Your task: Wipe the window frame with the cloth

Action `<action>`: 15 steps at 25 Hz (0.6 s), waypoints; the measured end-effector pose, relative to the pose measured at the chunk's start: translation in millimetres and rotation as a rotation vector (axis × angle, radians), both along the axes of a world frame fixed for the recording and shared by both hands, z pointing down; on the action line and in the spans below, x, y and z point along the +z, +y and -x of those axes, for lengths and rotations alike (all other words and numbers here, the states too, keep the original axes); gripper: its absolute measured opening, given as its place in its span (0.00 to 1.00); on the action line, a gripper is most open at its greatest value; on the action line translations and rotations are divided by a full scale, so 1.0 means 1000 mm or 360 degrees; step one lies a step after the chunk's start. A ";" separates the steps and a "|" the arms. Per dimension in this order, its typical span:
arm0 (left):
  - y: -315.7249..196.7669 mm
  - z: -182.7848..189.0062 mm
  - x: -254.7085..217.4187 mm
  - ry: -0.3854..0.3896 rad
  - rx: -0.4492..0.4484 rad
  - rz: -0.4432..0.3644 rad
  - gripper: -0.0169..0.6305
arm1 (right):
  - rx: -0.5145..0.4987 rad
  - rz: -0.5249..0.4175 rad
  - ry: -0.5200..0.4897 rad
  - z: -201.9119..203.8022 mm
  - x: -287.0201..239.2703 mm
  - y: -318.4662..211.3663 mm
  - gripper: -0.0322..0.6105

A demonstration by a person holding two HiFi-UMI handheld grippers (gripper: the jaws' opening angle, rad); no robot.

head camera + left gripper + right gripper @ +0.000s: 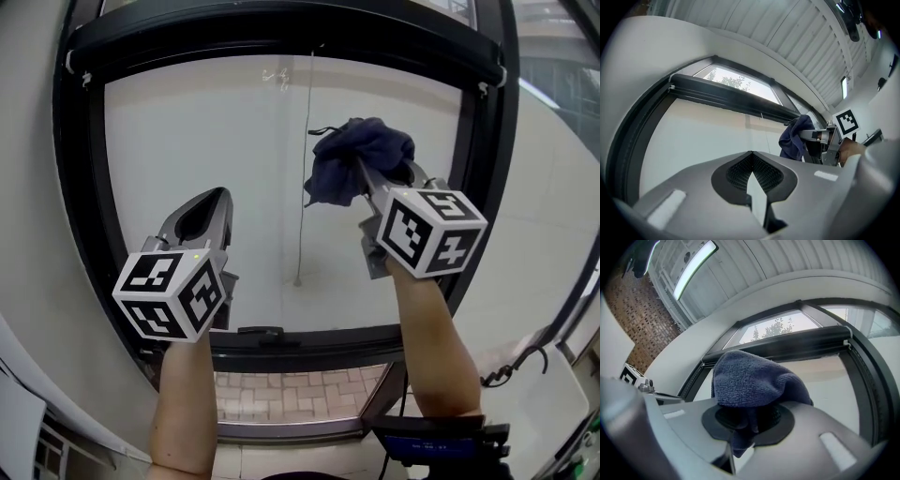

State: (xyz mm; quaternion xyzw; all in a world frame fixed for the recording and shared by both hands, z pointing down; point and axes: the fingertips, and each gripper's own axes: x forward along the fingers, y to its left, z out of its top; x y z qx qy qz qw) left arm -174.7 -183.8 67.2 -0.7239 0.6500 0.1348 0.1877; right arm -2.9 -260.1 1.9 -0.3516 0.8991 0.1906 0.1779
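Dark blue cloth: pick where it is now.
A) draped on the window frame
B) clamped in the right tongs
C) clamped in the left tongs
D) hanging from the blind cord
B: the right gripper view shows the dark blue cloth pinched between the right tongs; the left tongs are shut on nothing.

The crumpled dark-blue terry cloth [358,159] is bunched and drooping, clamped before the pale pane inside the black metal window frame [84,216].

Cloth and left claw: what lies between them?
Head view: only the thin cord hanging before the white panel, beside the cloth; nothing else up to the left claw.
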 end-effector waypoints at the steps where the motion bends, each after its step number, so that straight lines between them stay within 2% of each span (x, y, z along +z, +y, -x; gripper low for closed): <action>1: -0.005 -0.006 0.002 -0.0007 -0.0005 0.0010 0.02 | -0.0004 0.0005 0.0008 -0.004 0.003 -0.003 0.14; 5: -0.018 -0.021 0.004 -0.0025 -0.0001 0.0044 0.02 | -0.0016 0.0037 0.0047 -0.012 0.014 -0.017 0.14; 8: -0.024 -0.024 0.013 -0.0056 0.0001 0.0094 0.02 | -0.0014 0.0093 0.0081 -0.012 0.041 -0.022 0.14; 12: -0.028 -0.017 0.039 -0.0081 0.0009 0.0133 0.02 | -0.0001 0.0205 0.0098 -0.009 0.099 -0.032 0.14; 15: -0.029 -0.013 0.079 -0.0123 0.0040 0.0181 0.02 | 0.0004 0.0301 0.0139 -0.002 0.156 -0.038 0.14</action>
